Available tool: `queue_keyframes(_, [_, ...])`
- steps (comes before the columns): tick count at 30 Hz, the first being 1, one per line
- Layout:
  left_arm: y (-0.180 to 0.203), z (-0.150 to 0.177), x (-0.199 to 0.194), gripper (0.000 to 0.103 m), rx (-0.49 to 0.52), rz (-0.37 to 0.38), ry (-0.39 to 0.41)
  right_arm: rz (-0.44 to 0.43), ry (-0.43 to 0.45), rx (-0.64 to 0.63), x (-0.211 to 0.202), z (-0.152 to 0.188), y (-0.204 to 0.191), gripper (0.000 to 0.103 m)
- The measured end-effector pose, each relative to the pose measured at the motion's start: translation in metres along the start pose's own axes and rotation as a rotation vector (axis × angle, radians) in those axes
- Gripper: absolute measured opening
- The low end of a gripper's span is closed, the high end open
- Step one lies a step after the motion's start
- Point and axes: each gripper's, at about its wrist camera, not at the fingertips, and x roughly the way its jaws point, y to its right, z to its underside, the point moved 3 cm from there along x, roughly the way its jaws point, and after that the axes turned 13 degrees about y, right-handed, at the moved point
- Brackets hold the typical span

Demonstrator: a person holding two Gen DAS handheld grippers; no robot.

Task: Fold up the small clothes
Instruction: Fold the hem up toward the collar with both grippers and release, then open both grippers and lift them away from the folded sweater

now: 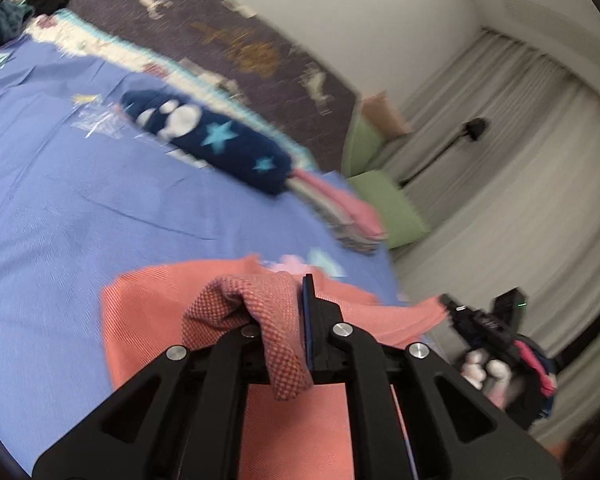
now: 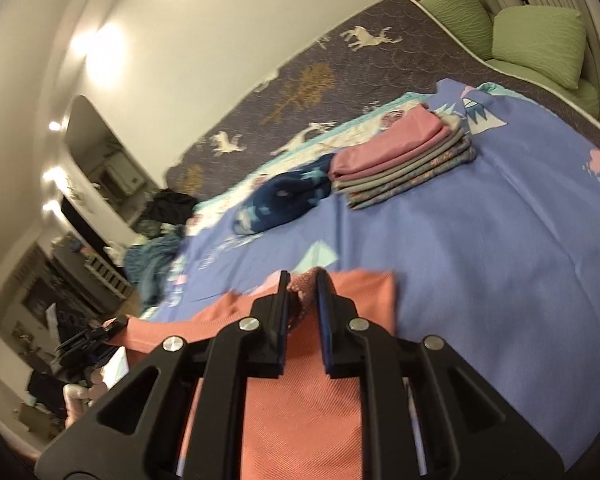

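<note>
A coral-pink knit garment [image 1: 156,320] lies on the blue bedsheet [image 1: 60,208] right below both grippers. My left gripper [image 1: 288,320] is shut on a bunched edge of it; the cloth drapes over the left finger. My right gripper [image 2: 302,296] is shut on another edge of the same garment [image 2: 300,420]. The right gripper also shows in the left wrist view [image 1: 476,320] at the right, holding the garment's far corner. The left gripper shows in the right wrist view [image 2: 96,336] at the left.
A stack of folded clothes [image 2: 404,160] topped with pink lies further on the sheet, with a navy star-print fleece item [image 2: 288,196] beside it. Unfolded dark clothes [image 2: 160,248] pile at the bed's far end. Green cushions [image 2: 540,44] and curtains [image 1: 500,160] lie beyond the bed.
</note>
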Motion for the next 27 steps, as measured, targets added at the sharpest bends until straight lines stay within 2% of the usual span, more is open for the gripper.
queue_keyframes(1, [-0.014, 0.002, 0.015, 0.020, -0.007, -0.039, -0.025, 0.023, -0.019, 0.001, 0.020, 0.001, 0.007, 0.018])
queue_keyframes(2, [-0.025, 0.005, 0.024, 0.027, -0.014, -0.087, -0.031, 0.053, -0.037, 0.007, 0.031, 0.005, 0.014, 0.032])
queue_keyframes(3, [-0.034, 0.007, 0.028, 0.035, -0.022, -0.116, -0.036, 0.084, -0.054, 0.014, 0.040, 0.008, 0.018, 0.038])
queue_keyframes(4, [-0.044, 0.009, 0.030, 0.037, -0.050, -0.136, -0.045, 0.109, -0.078, 0.021, 0.047, 0.015, 0.024, 0.038])
queue_keyframes(7, [-0.054, 0.006, 0.019, 0.039, -0.094, -0.120, -0.025, 0.135, -0.103, -0.013, 0.047, 0.028, 0.032, 0.038])
queue_keyframes(9, [-0.050, -0.001, 0.008, 0.041, -0.044, -0.127, 0.007, 0.172, -0.111, -0.080, 0.045, 0.030, 0.033, 0.039])
queue_keyframes(10, [-0.045, -0.004, 0.000, 0.047, -0.006, -0.130, 0.022, 0.175, -0.116, -0.095, 0.045, 0.031, 0.032, 0.039])
queue_keyframes(12, [-0.043, -0.005, -0.007, 0.052, 0.038, -0.144, 0.023, 0.162, -0.126, -0.113, 0.045, 0.033, 0.028, 0.044])
queue_keyframes(14, [-0.047, -0.001, -0.008, 0.052, 0.059, -0.170, -0.006, 0.152, -0.138, -0.136, 0.046, 0.037, 0.023, 0.045])
queue_keyframes(19, [-0.068, 0.016, -0.002, 0.052, 0.009, -0.220, -0.067, 0.147, -0.169, -0.150, 0.048, 0.041, 0.017, 0.046])
queue_keyframes(23, [-0.073, 0.008, 0.013, 0.052, 0.027, -0.217, -0.092, 0.140, -0.191, -0.171, 0.062, 0.033, 0.016, 0.049])
queue_keyframes(27, [-0.088, -0.006, 0.042, 0.052, 0.002, -0.217, -0.141, 0.117, -0.286, -0.211, 0.100, 0.021, 0.024, 0.058])
